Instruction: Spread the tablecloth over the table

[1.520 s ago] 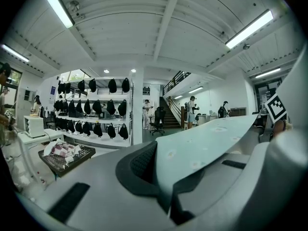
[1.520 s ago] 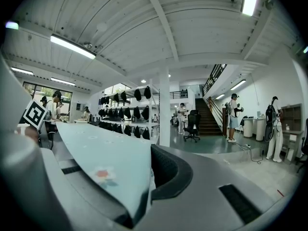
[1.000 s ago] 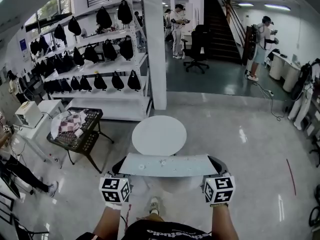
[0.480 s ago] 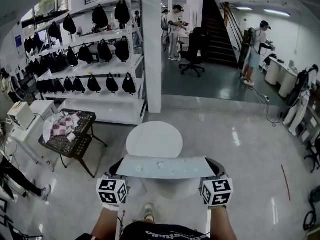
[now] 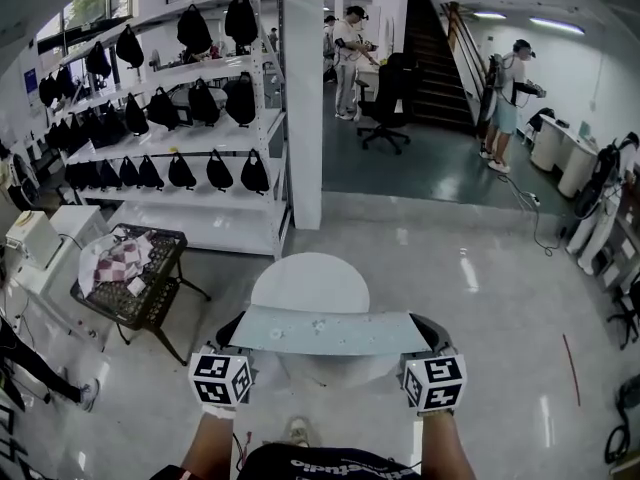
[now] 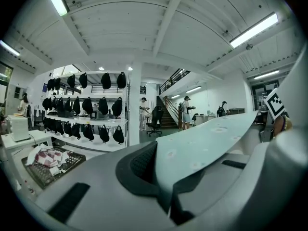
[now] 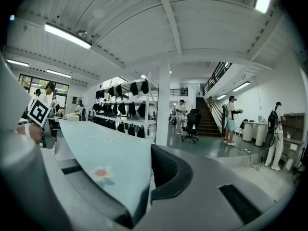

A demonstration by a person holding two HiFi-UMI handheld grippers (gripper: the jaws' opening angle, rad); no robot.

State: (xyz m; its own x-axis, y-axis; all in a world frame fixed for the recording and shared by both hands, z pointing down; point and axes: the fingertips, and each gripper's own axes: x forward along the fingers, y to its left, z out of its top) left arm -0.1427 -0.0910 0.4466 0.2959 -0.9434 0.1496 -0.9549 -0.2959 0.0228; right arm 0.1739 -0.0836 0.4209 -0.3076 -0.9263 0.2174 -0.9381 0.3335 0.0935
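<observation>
A pale blue tablecloth (image 5: 330, 330) with small flower prints is held taut between my two grippers at waist height. My left gripper (image 5: 232, 334) is shut on its left corner and my right gripper (image 5: 432, 330) is shut on its right corner. The round white table (image 5: 310, 280) stands just beyond the cloth, its near side hidden behind the stretched edge. In the left gripper view the cloth (image 6: 202, 143) runs from the pinched jaws away to the right. The right gripper view has the cloth (image 7: 103, 160) running off to the left.
A black wire cart (image 5: 140, 288) with a checked cloth stands to the left of the table. White shelving (image 5: 170, 133) full of black bags and a white pillar (image 5: 304, 98) rise behind. An office chair (image 5: 385, 103), stairs and several people are farther back.
The table has come a little nearer and sits lower in view, more of it behind the cloth's edge. Both grippers keep their hold on the stretched cloth.
</observation>
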